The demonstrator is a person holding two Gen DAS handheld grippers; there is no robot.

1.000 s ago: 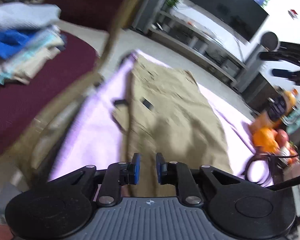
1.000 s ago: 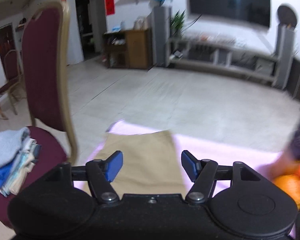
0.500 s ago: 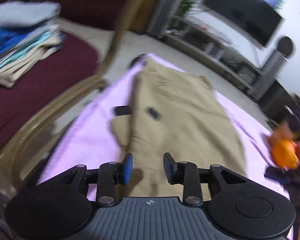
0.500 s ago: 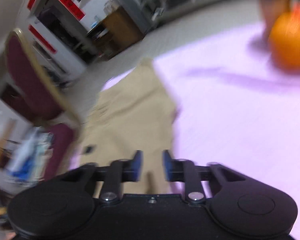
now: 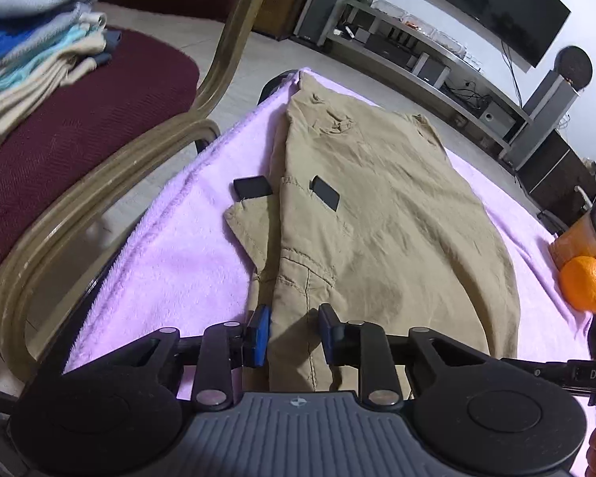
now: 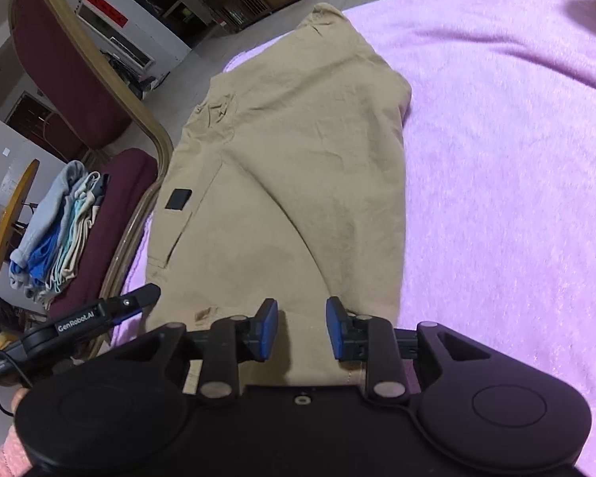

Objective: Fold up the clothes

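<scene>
A pink blanket (image 6: 516, 159) is spread over the table, and tan pants (image 5: 377, 206) are laid flat on it, running from the near edge to the far end. On the left a red chair (image 5: 79, 127) is seen, with a pile of folded clothes (image 5: 31, 51) on its seat. On the right, an orange (image 5: 584, 284) is seen by the blanket's edge.

The left tongs (image 5: 294, 328) are held low over the near left part of the pants. Their jaws are being closed. Cloth is seen between them, but it is not pressed by the pads. The right tongs (image 6: 302, 328) are held over the near end of the pants, closer to the right side. Their jaws are being opened, and nothing is gripped.

Things could go wrong from here. If only the top layer is pinched, the bottom layer would be left behind and the fold would come out messy. If the blanket is caught with the pants, it would be dragged up too, and the orange could be rolled off. If one side is lifted before the other, the pants would be twisted. The loose flap (image 5: 246, 230) on the left could be bunched under the fold. The two small black tags (image 5: 252, 187) could be snagged by a pad.
</scene>
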